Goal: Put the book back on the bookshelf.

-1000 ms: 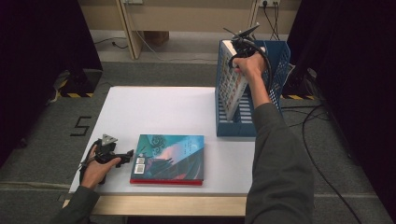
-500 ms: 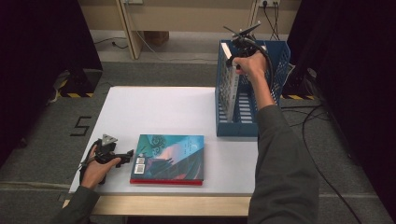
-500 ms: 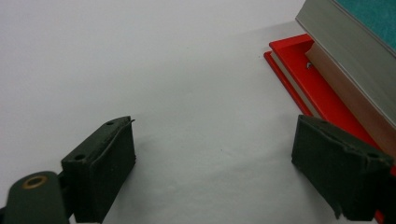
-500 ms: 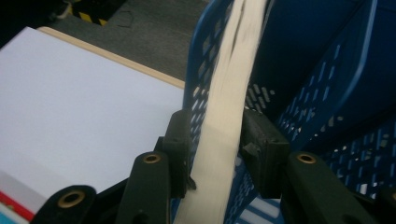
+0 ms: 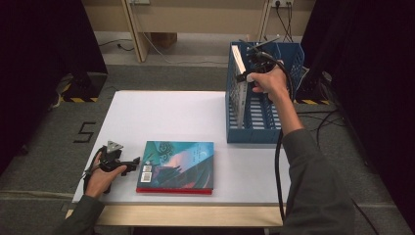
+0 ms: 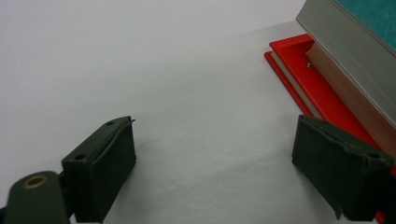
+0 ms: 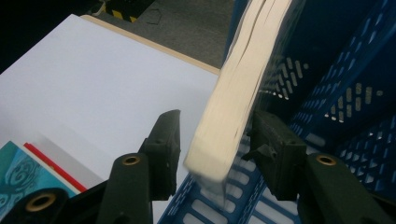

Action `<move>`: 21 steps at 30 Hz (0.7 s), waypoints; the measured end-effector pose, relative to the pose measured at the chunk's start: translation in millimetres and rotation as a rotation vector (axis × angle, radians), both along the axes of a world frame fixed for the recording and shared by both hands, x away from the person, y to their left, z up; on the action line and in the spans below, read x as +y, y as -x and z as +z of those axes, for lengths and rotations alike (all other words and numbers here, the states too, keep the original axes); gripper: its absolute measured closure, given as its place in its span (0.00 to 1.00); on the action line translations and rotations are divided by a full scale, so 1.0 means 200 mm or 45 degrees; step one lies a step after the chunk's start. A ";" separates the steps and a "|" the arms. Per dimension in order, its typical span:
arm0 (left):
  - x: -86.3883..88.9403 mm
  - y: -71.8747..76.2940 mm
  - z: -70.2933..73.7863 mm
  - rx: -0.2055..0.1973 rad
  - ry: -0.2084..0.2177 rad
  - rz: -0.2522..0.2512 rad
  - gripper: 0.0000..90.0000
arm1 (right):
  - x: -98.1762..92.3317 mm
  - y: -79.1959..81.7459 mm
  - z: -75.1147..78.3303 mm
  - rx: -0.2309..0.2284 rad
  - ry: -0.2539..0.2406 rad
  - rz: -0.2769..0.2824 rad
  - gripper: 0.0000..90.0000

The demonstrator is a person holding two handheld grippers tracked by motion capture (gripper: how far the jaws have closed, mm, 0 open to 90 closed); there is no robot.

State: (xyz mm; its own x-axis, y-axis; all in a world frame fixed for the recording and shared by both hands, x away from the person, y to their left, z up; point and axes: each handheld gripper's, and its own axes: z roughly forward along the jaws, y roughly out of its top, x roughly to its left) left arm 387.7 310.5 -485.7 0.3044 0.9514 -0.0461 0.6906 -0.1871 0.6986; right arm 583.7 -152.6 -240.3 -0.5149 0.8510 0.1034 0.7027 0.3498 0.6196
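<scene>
Blue slotted file rack (image 5: 254, 132) is sitting at the table's (image 5: 161, 110) far right edge, with a pale-paged book (image 7: 236, 100) standing upright in its leftmost compartment. Right gripper (image 7: 215, 147) is straddling that book's page edge; its jaws have just been opening, a gap showing on the left side, so the book is released. Left gripper (image 6: 212, 170) is resting spread wide on the tabletop, grasping nothing, just beside a teal-covered book (image 5: 178, 164) lying flat on a red one (image 6: 308, 77).

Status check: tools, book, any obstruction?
Right tool just opening, jaws astride upright cream-paged book in blue slotted plastic rack. Left tool open beside teal-covered book.
</scene>
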 end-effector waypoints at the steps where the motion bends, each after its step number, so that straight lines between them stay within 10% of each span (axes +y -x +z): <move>1: 0.00 0.00 0.00 0.000 -0.001 0.001 0.14 | 0.00 0.00 0.00 0.000 0.000 0.000 0.60; 21: 0.00 0.00 0.00 0.000 -0.002 0.001 0.13 | 0.14 0.03 -0.05 -0.075 0.030 0.039 0.70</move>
